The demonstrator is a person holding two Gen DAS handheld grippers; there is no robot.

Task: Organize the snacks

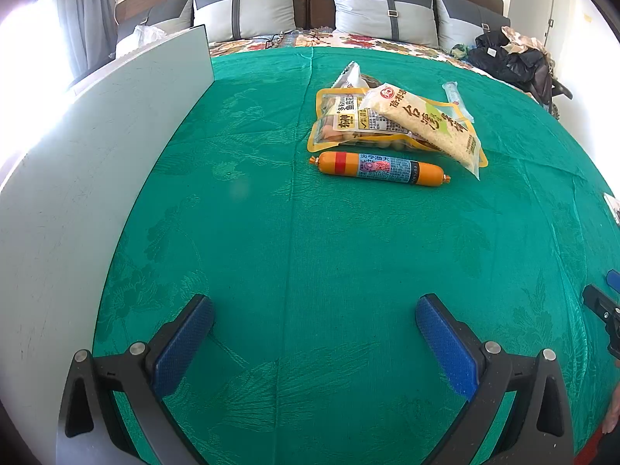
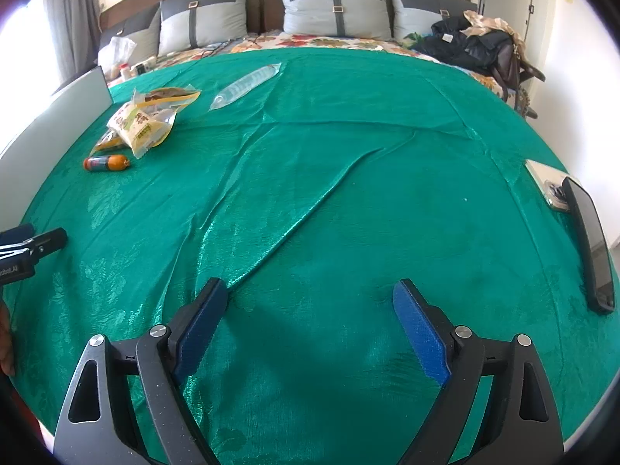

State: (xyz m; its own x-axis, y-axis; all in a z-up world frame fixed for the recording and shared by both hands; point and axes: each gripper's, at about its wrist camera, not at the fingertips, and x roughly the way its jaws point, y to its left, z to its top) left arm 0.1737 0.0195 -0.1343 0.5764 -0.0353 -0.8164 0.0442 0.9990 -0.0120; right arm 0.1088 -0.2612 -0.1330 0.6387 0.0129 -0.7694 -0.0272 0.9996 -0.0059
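**Snack pile untouched at the far left of the bed cover**

Both the left gripper (image 1: 314, 348) and the right gripper (image 2: 310, 327) are seen released, with nothing between the jaws. On the green cover (image 1: 310, 252), beside the white board (image 1: 97, 155), the sausage stick (image 1: 379, 169) is judged firm, slippery and best gripped mid-length. The rice cracker pack (image 1: 426, 124), judged light and crushable, is propped on the yellow pouch (image 1: 341, 124). No container is visible.

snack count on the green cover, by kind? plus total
Sausage stick, orange: 1
Yellow-edged pouch: 1
Rice cracker pack, leaning on the pouch: 1
Clear long packet: 1
Wrapper behind the pouch, mostly hidden: 1
Total: 5
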